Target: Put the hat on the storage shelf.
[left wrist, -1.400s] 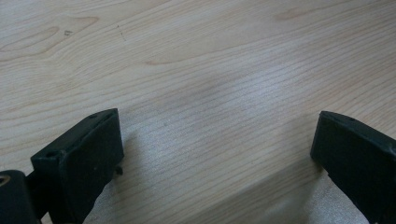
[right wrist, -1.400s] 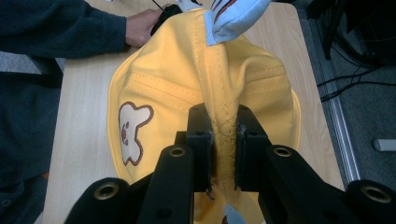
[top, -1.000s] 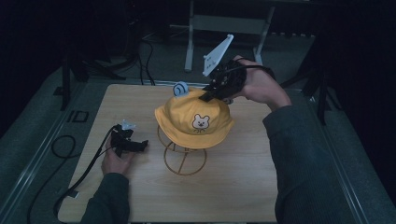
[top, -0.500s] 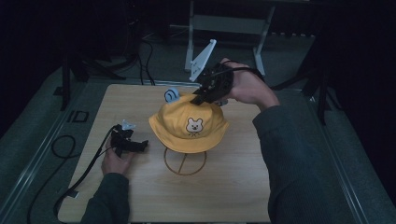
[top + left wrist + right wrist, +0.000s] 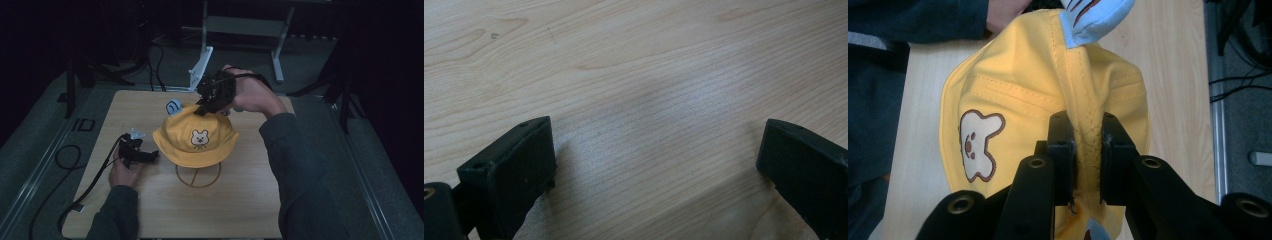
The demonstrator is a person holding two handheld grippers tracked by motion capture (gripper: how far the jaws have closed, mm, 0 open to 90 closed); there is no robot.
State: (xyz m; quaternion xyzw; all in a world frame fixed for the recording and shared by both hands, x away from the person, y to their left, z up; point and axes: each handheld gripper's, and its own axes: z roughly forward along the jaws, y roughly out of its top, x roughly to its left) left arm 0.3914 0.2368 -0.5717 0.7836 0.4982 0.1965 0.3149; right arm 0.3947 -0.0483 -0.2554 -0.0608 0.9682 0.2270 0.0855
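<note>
Yellow hat (image 5: 1013,100) being pinched at a fold of its crown between the closed fingers (image 5: 1063,150) of the right gripper (image 5: 212,100); left gripper (image 5: 654,165) resting open-jawed over bare wooden table (image 5: 634,60), beside the hat's brim.

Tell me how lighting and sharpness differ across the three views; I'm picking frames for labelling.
High view: dim, the room black beyond the table, yet the yellow hat reads clearly. Left gripper view: bright, soft shadows on the wood grain, the left tool slightly soft up close. Right gripper view: well lit, the right tool and the pinched seam sharp.
</note>
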